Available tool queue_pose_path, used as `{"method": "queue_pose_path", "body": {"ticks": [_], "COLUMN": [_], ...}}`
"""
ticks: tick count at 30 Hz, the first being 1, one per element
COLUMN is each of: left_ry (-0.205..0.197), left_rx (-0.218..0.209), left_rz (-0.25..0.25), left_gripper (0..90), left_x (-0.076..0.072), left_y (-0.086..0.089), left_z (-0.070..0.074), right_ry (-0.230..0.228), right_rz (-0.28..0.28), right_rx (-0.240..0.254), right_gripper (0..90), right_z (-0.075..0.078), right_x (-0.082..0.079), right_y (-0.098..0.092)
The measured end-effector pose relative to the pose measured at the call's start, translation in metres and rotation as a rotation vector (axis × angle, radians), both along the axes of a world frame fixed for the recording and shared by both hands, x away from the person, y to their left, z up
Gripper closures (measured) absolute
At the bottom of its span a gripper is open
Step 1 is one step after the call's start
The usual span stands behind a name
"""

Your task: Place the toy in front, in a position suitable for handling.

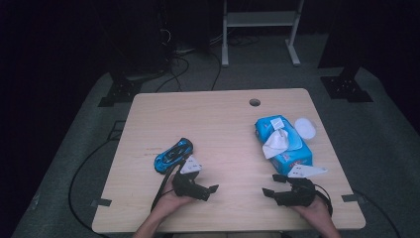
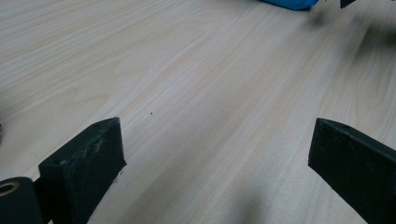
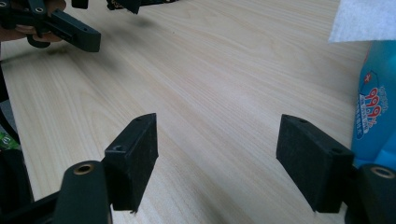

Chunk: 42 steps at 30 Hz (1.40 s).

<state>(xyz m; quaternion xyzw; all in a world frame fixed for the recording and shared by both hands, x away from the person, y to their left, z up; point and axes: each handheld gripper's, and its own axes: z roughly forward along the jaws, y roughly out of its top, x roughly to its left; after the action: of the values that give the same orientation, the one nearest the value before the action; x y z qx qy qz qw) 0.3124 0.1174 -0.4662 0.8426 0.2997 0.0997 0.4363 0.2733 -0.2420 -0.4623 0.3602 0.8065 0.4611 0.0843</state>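
- One blue soft plastic wet-wipe pack point(image 1: 283, 144) lies flat on the right part of the pale wooden bench point(image 1: 223, 124), its long side running away from the person.
- The pack's top flap stands open, and one white wipe point(image 1: 276, 144) sticks up out of the slot, crumpled and leaning to the near side.
- One white round lid point(image 1: 305, 128) lies on the bench just beside the pack's far right corner.
- In the right gripper view the pack's side point(image 3: 376, 116) shows blue with red and white print, and a corner of the white wipe point(image 3: 362, 21) hangs above it.
- One glossy blue toy car with black windows point(image 1: 173, 154) lies slantwise on the left part of the bench, well apart from the pack.
- Two hand-held grippers are there, one in each hand.
- The left hand-held gripper point(image 1: 210, 191) sits just near of the toy car, jaws wide apart with bare wood between them.
- The right hand-held gripper point(image 1: 271, 186) sits near the pack's near end, jaws spread with nothing between them.
- One round hole point(image 1: 254, 102) marks the far edge of the bench.
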Motion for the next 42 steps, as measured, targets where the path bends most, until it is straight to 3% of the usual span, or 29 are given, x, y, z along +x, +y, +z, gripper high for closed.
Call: {"method": "queue_pose_path", "body": {"ticks": [15,17,18,25,31,38,42], "left_ry": [-0.032,-0.035,-0.039,-0.052,-0.078,-0.099,-0.091], "left_rx": [-0.015,-0.064,-0.068,-0.076,-0.093,-0.094,-0.099], "left_rz": [0.058,0.089,0.096,0.126,0.202,0.256,0.276], "left_gripper": [3.0,3.0,3.0,3.0,3.0,3.0,3.0], "left_x": [0.009,0.012,0.012,0.014,0.020,0.026,0.032], "left_y": [0.017,0.027,0.029,0.044,0.066,0.091,0.102], "left_z": [0.012,0.017,0.018,0.024,0.030,0.036,0.037], "right_ry": [0.002,-0.001,-0.002,0.000,-0.003,0.000,0.014], "right_rz": [-0.002,-0.005,-0.007,-0.002,-0.001,0.011,0.025], "right_rx": [0.002,0.000,0.001,-0.013,-0.012,-0.010,-0.017], "right_gripper": [28.4,28.4,28.4,28.4,28.4,28.4,28.4], "right_z": [-0.001,0.000,0.000,0.000,0.000,-0.001,-0.002], "right_x": [0.000,-0.001,-0.001,0.000,-0.001,-0.001,0.001], "right_y": [-0.002,-0.001,-0.001,0.004,0.004,0.008,0.010]}}
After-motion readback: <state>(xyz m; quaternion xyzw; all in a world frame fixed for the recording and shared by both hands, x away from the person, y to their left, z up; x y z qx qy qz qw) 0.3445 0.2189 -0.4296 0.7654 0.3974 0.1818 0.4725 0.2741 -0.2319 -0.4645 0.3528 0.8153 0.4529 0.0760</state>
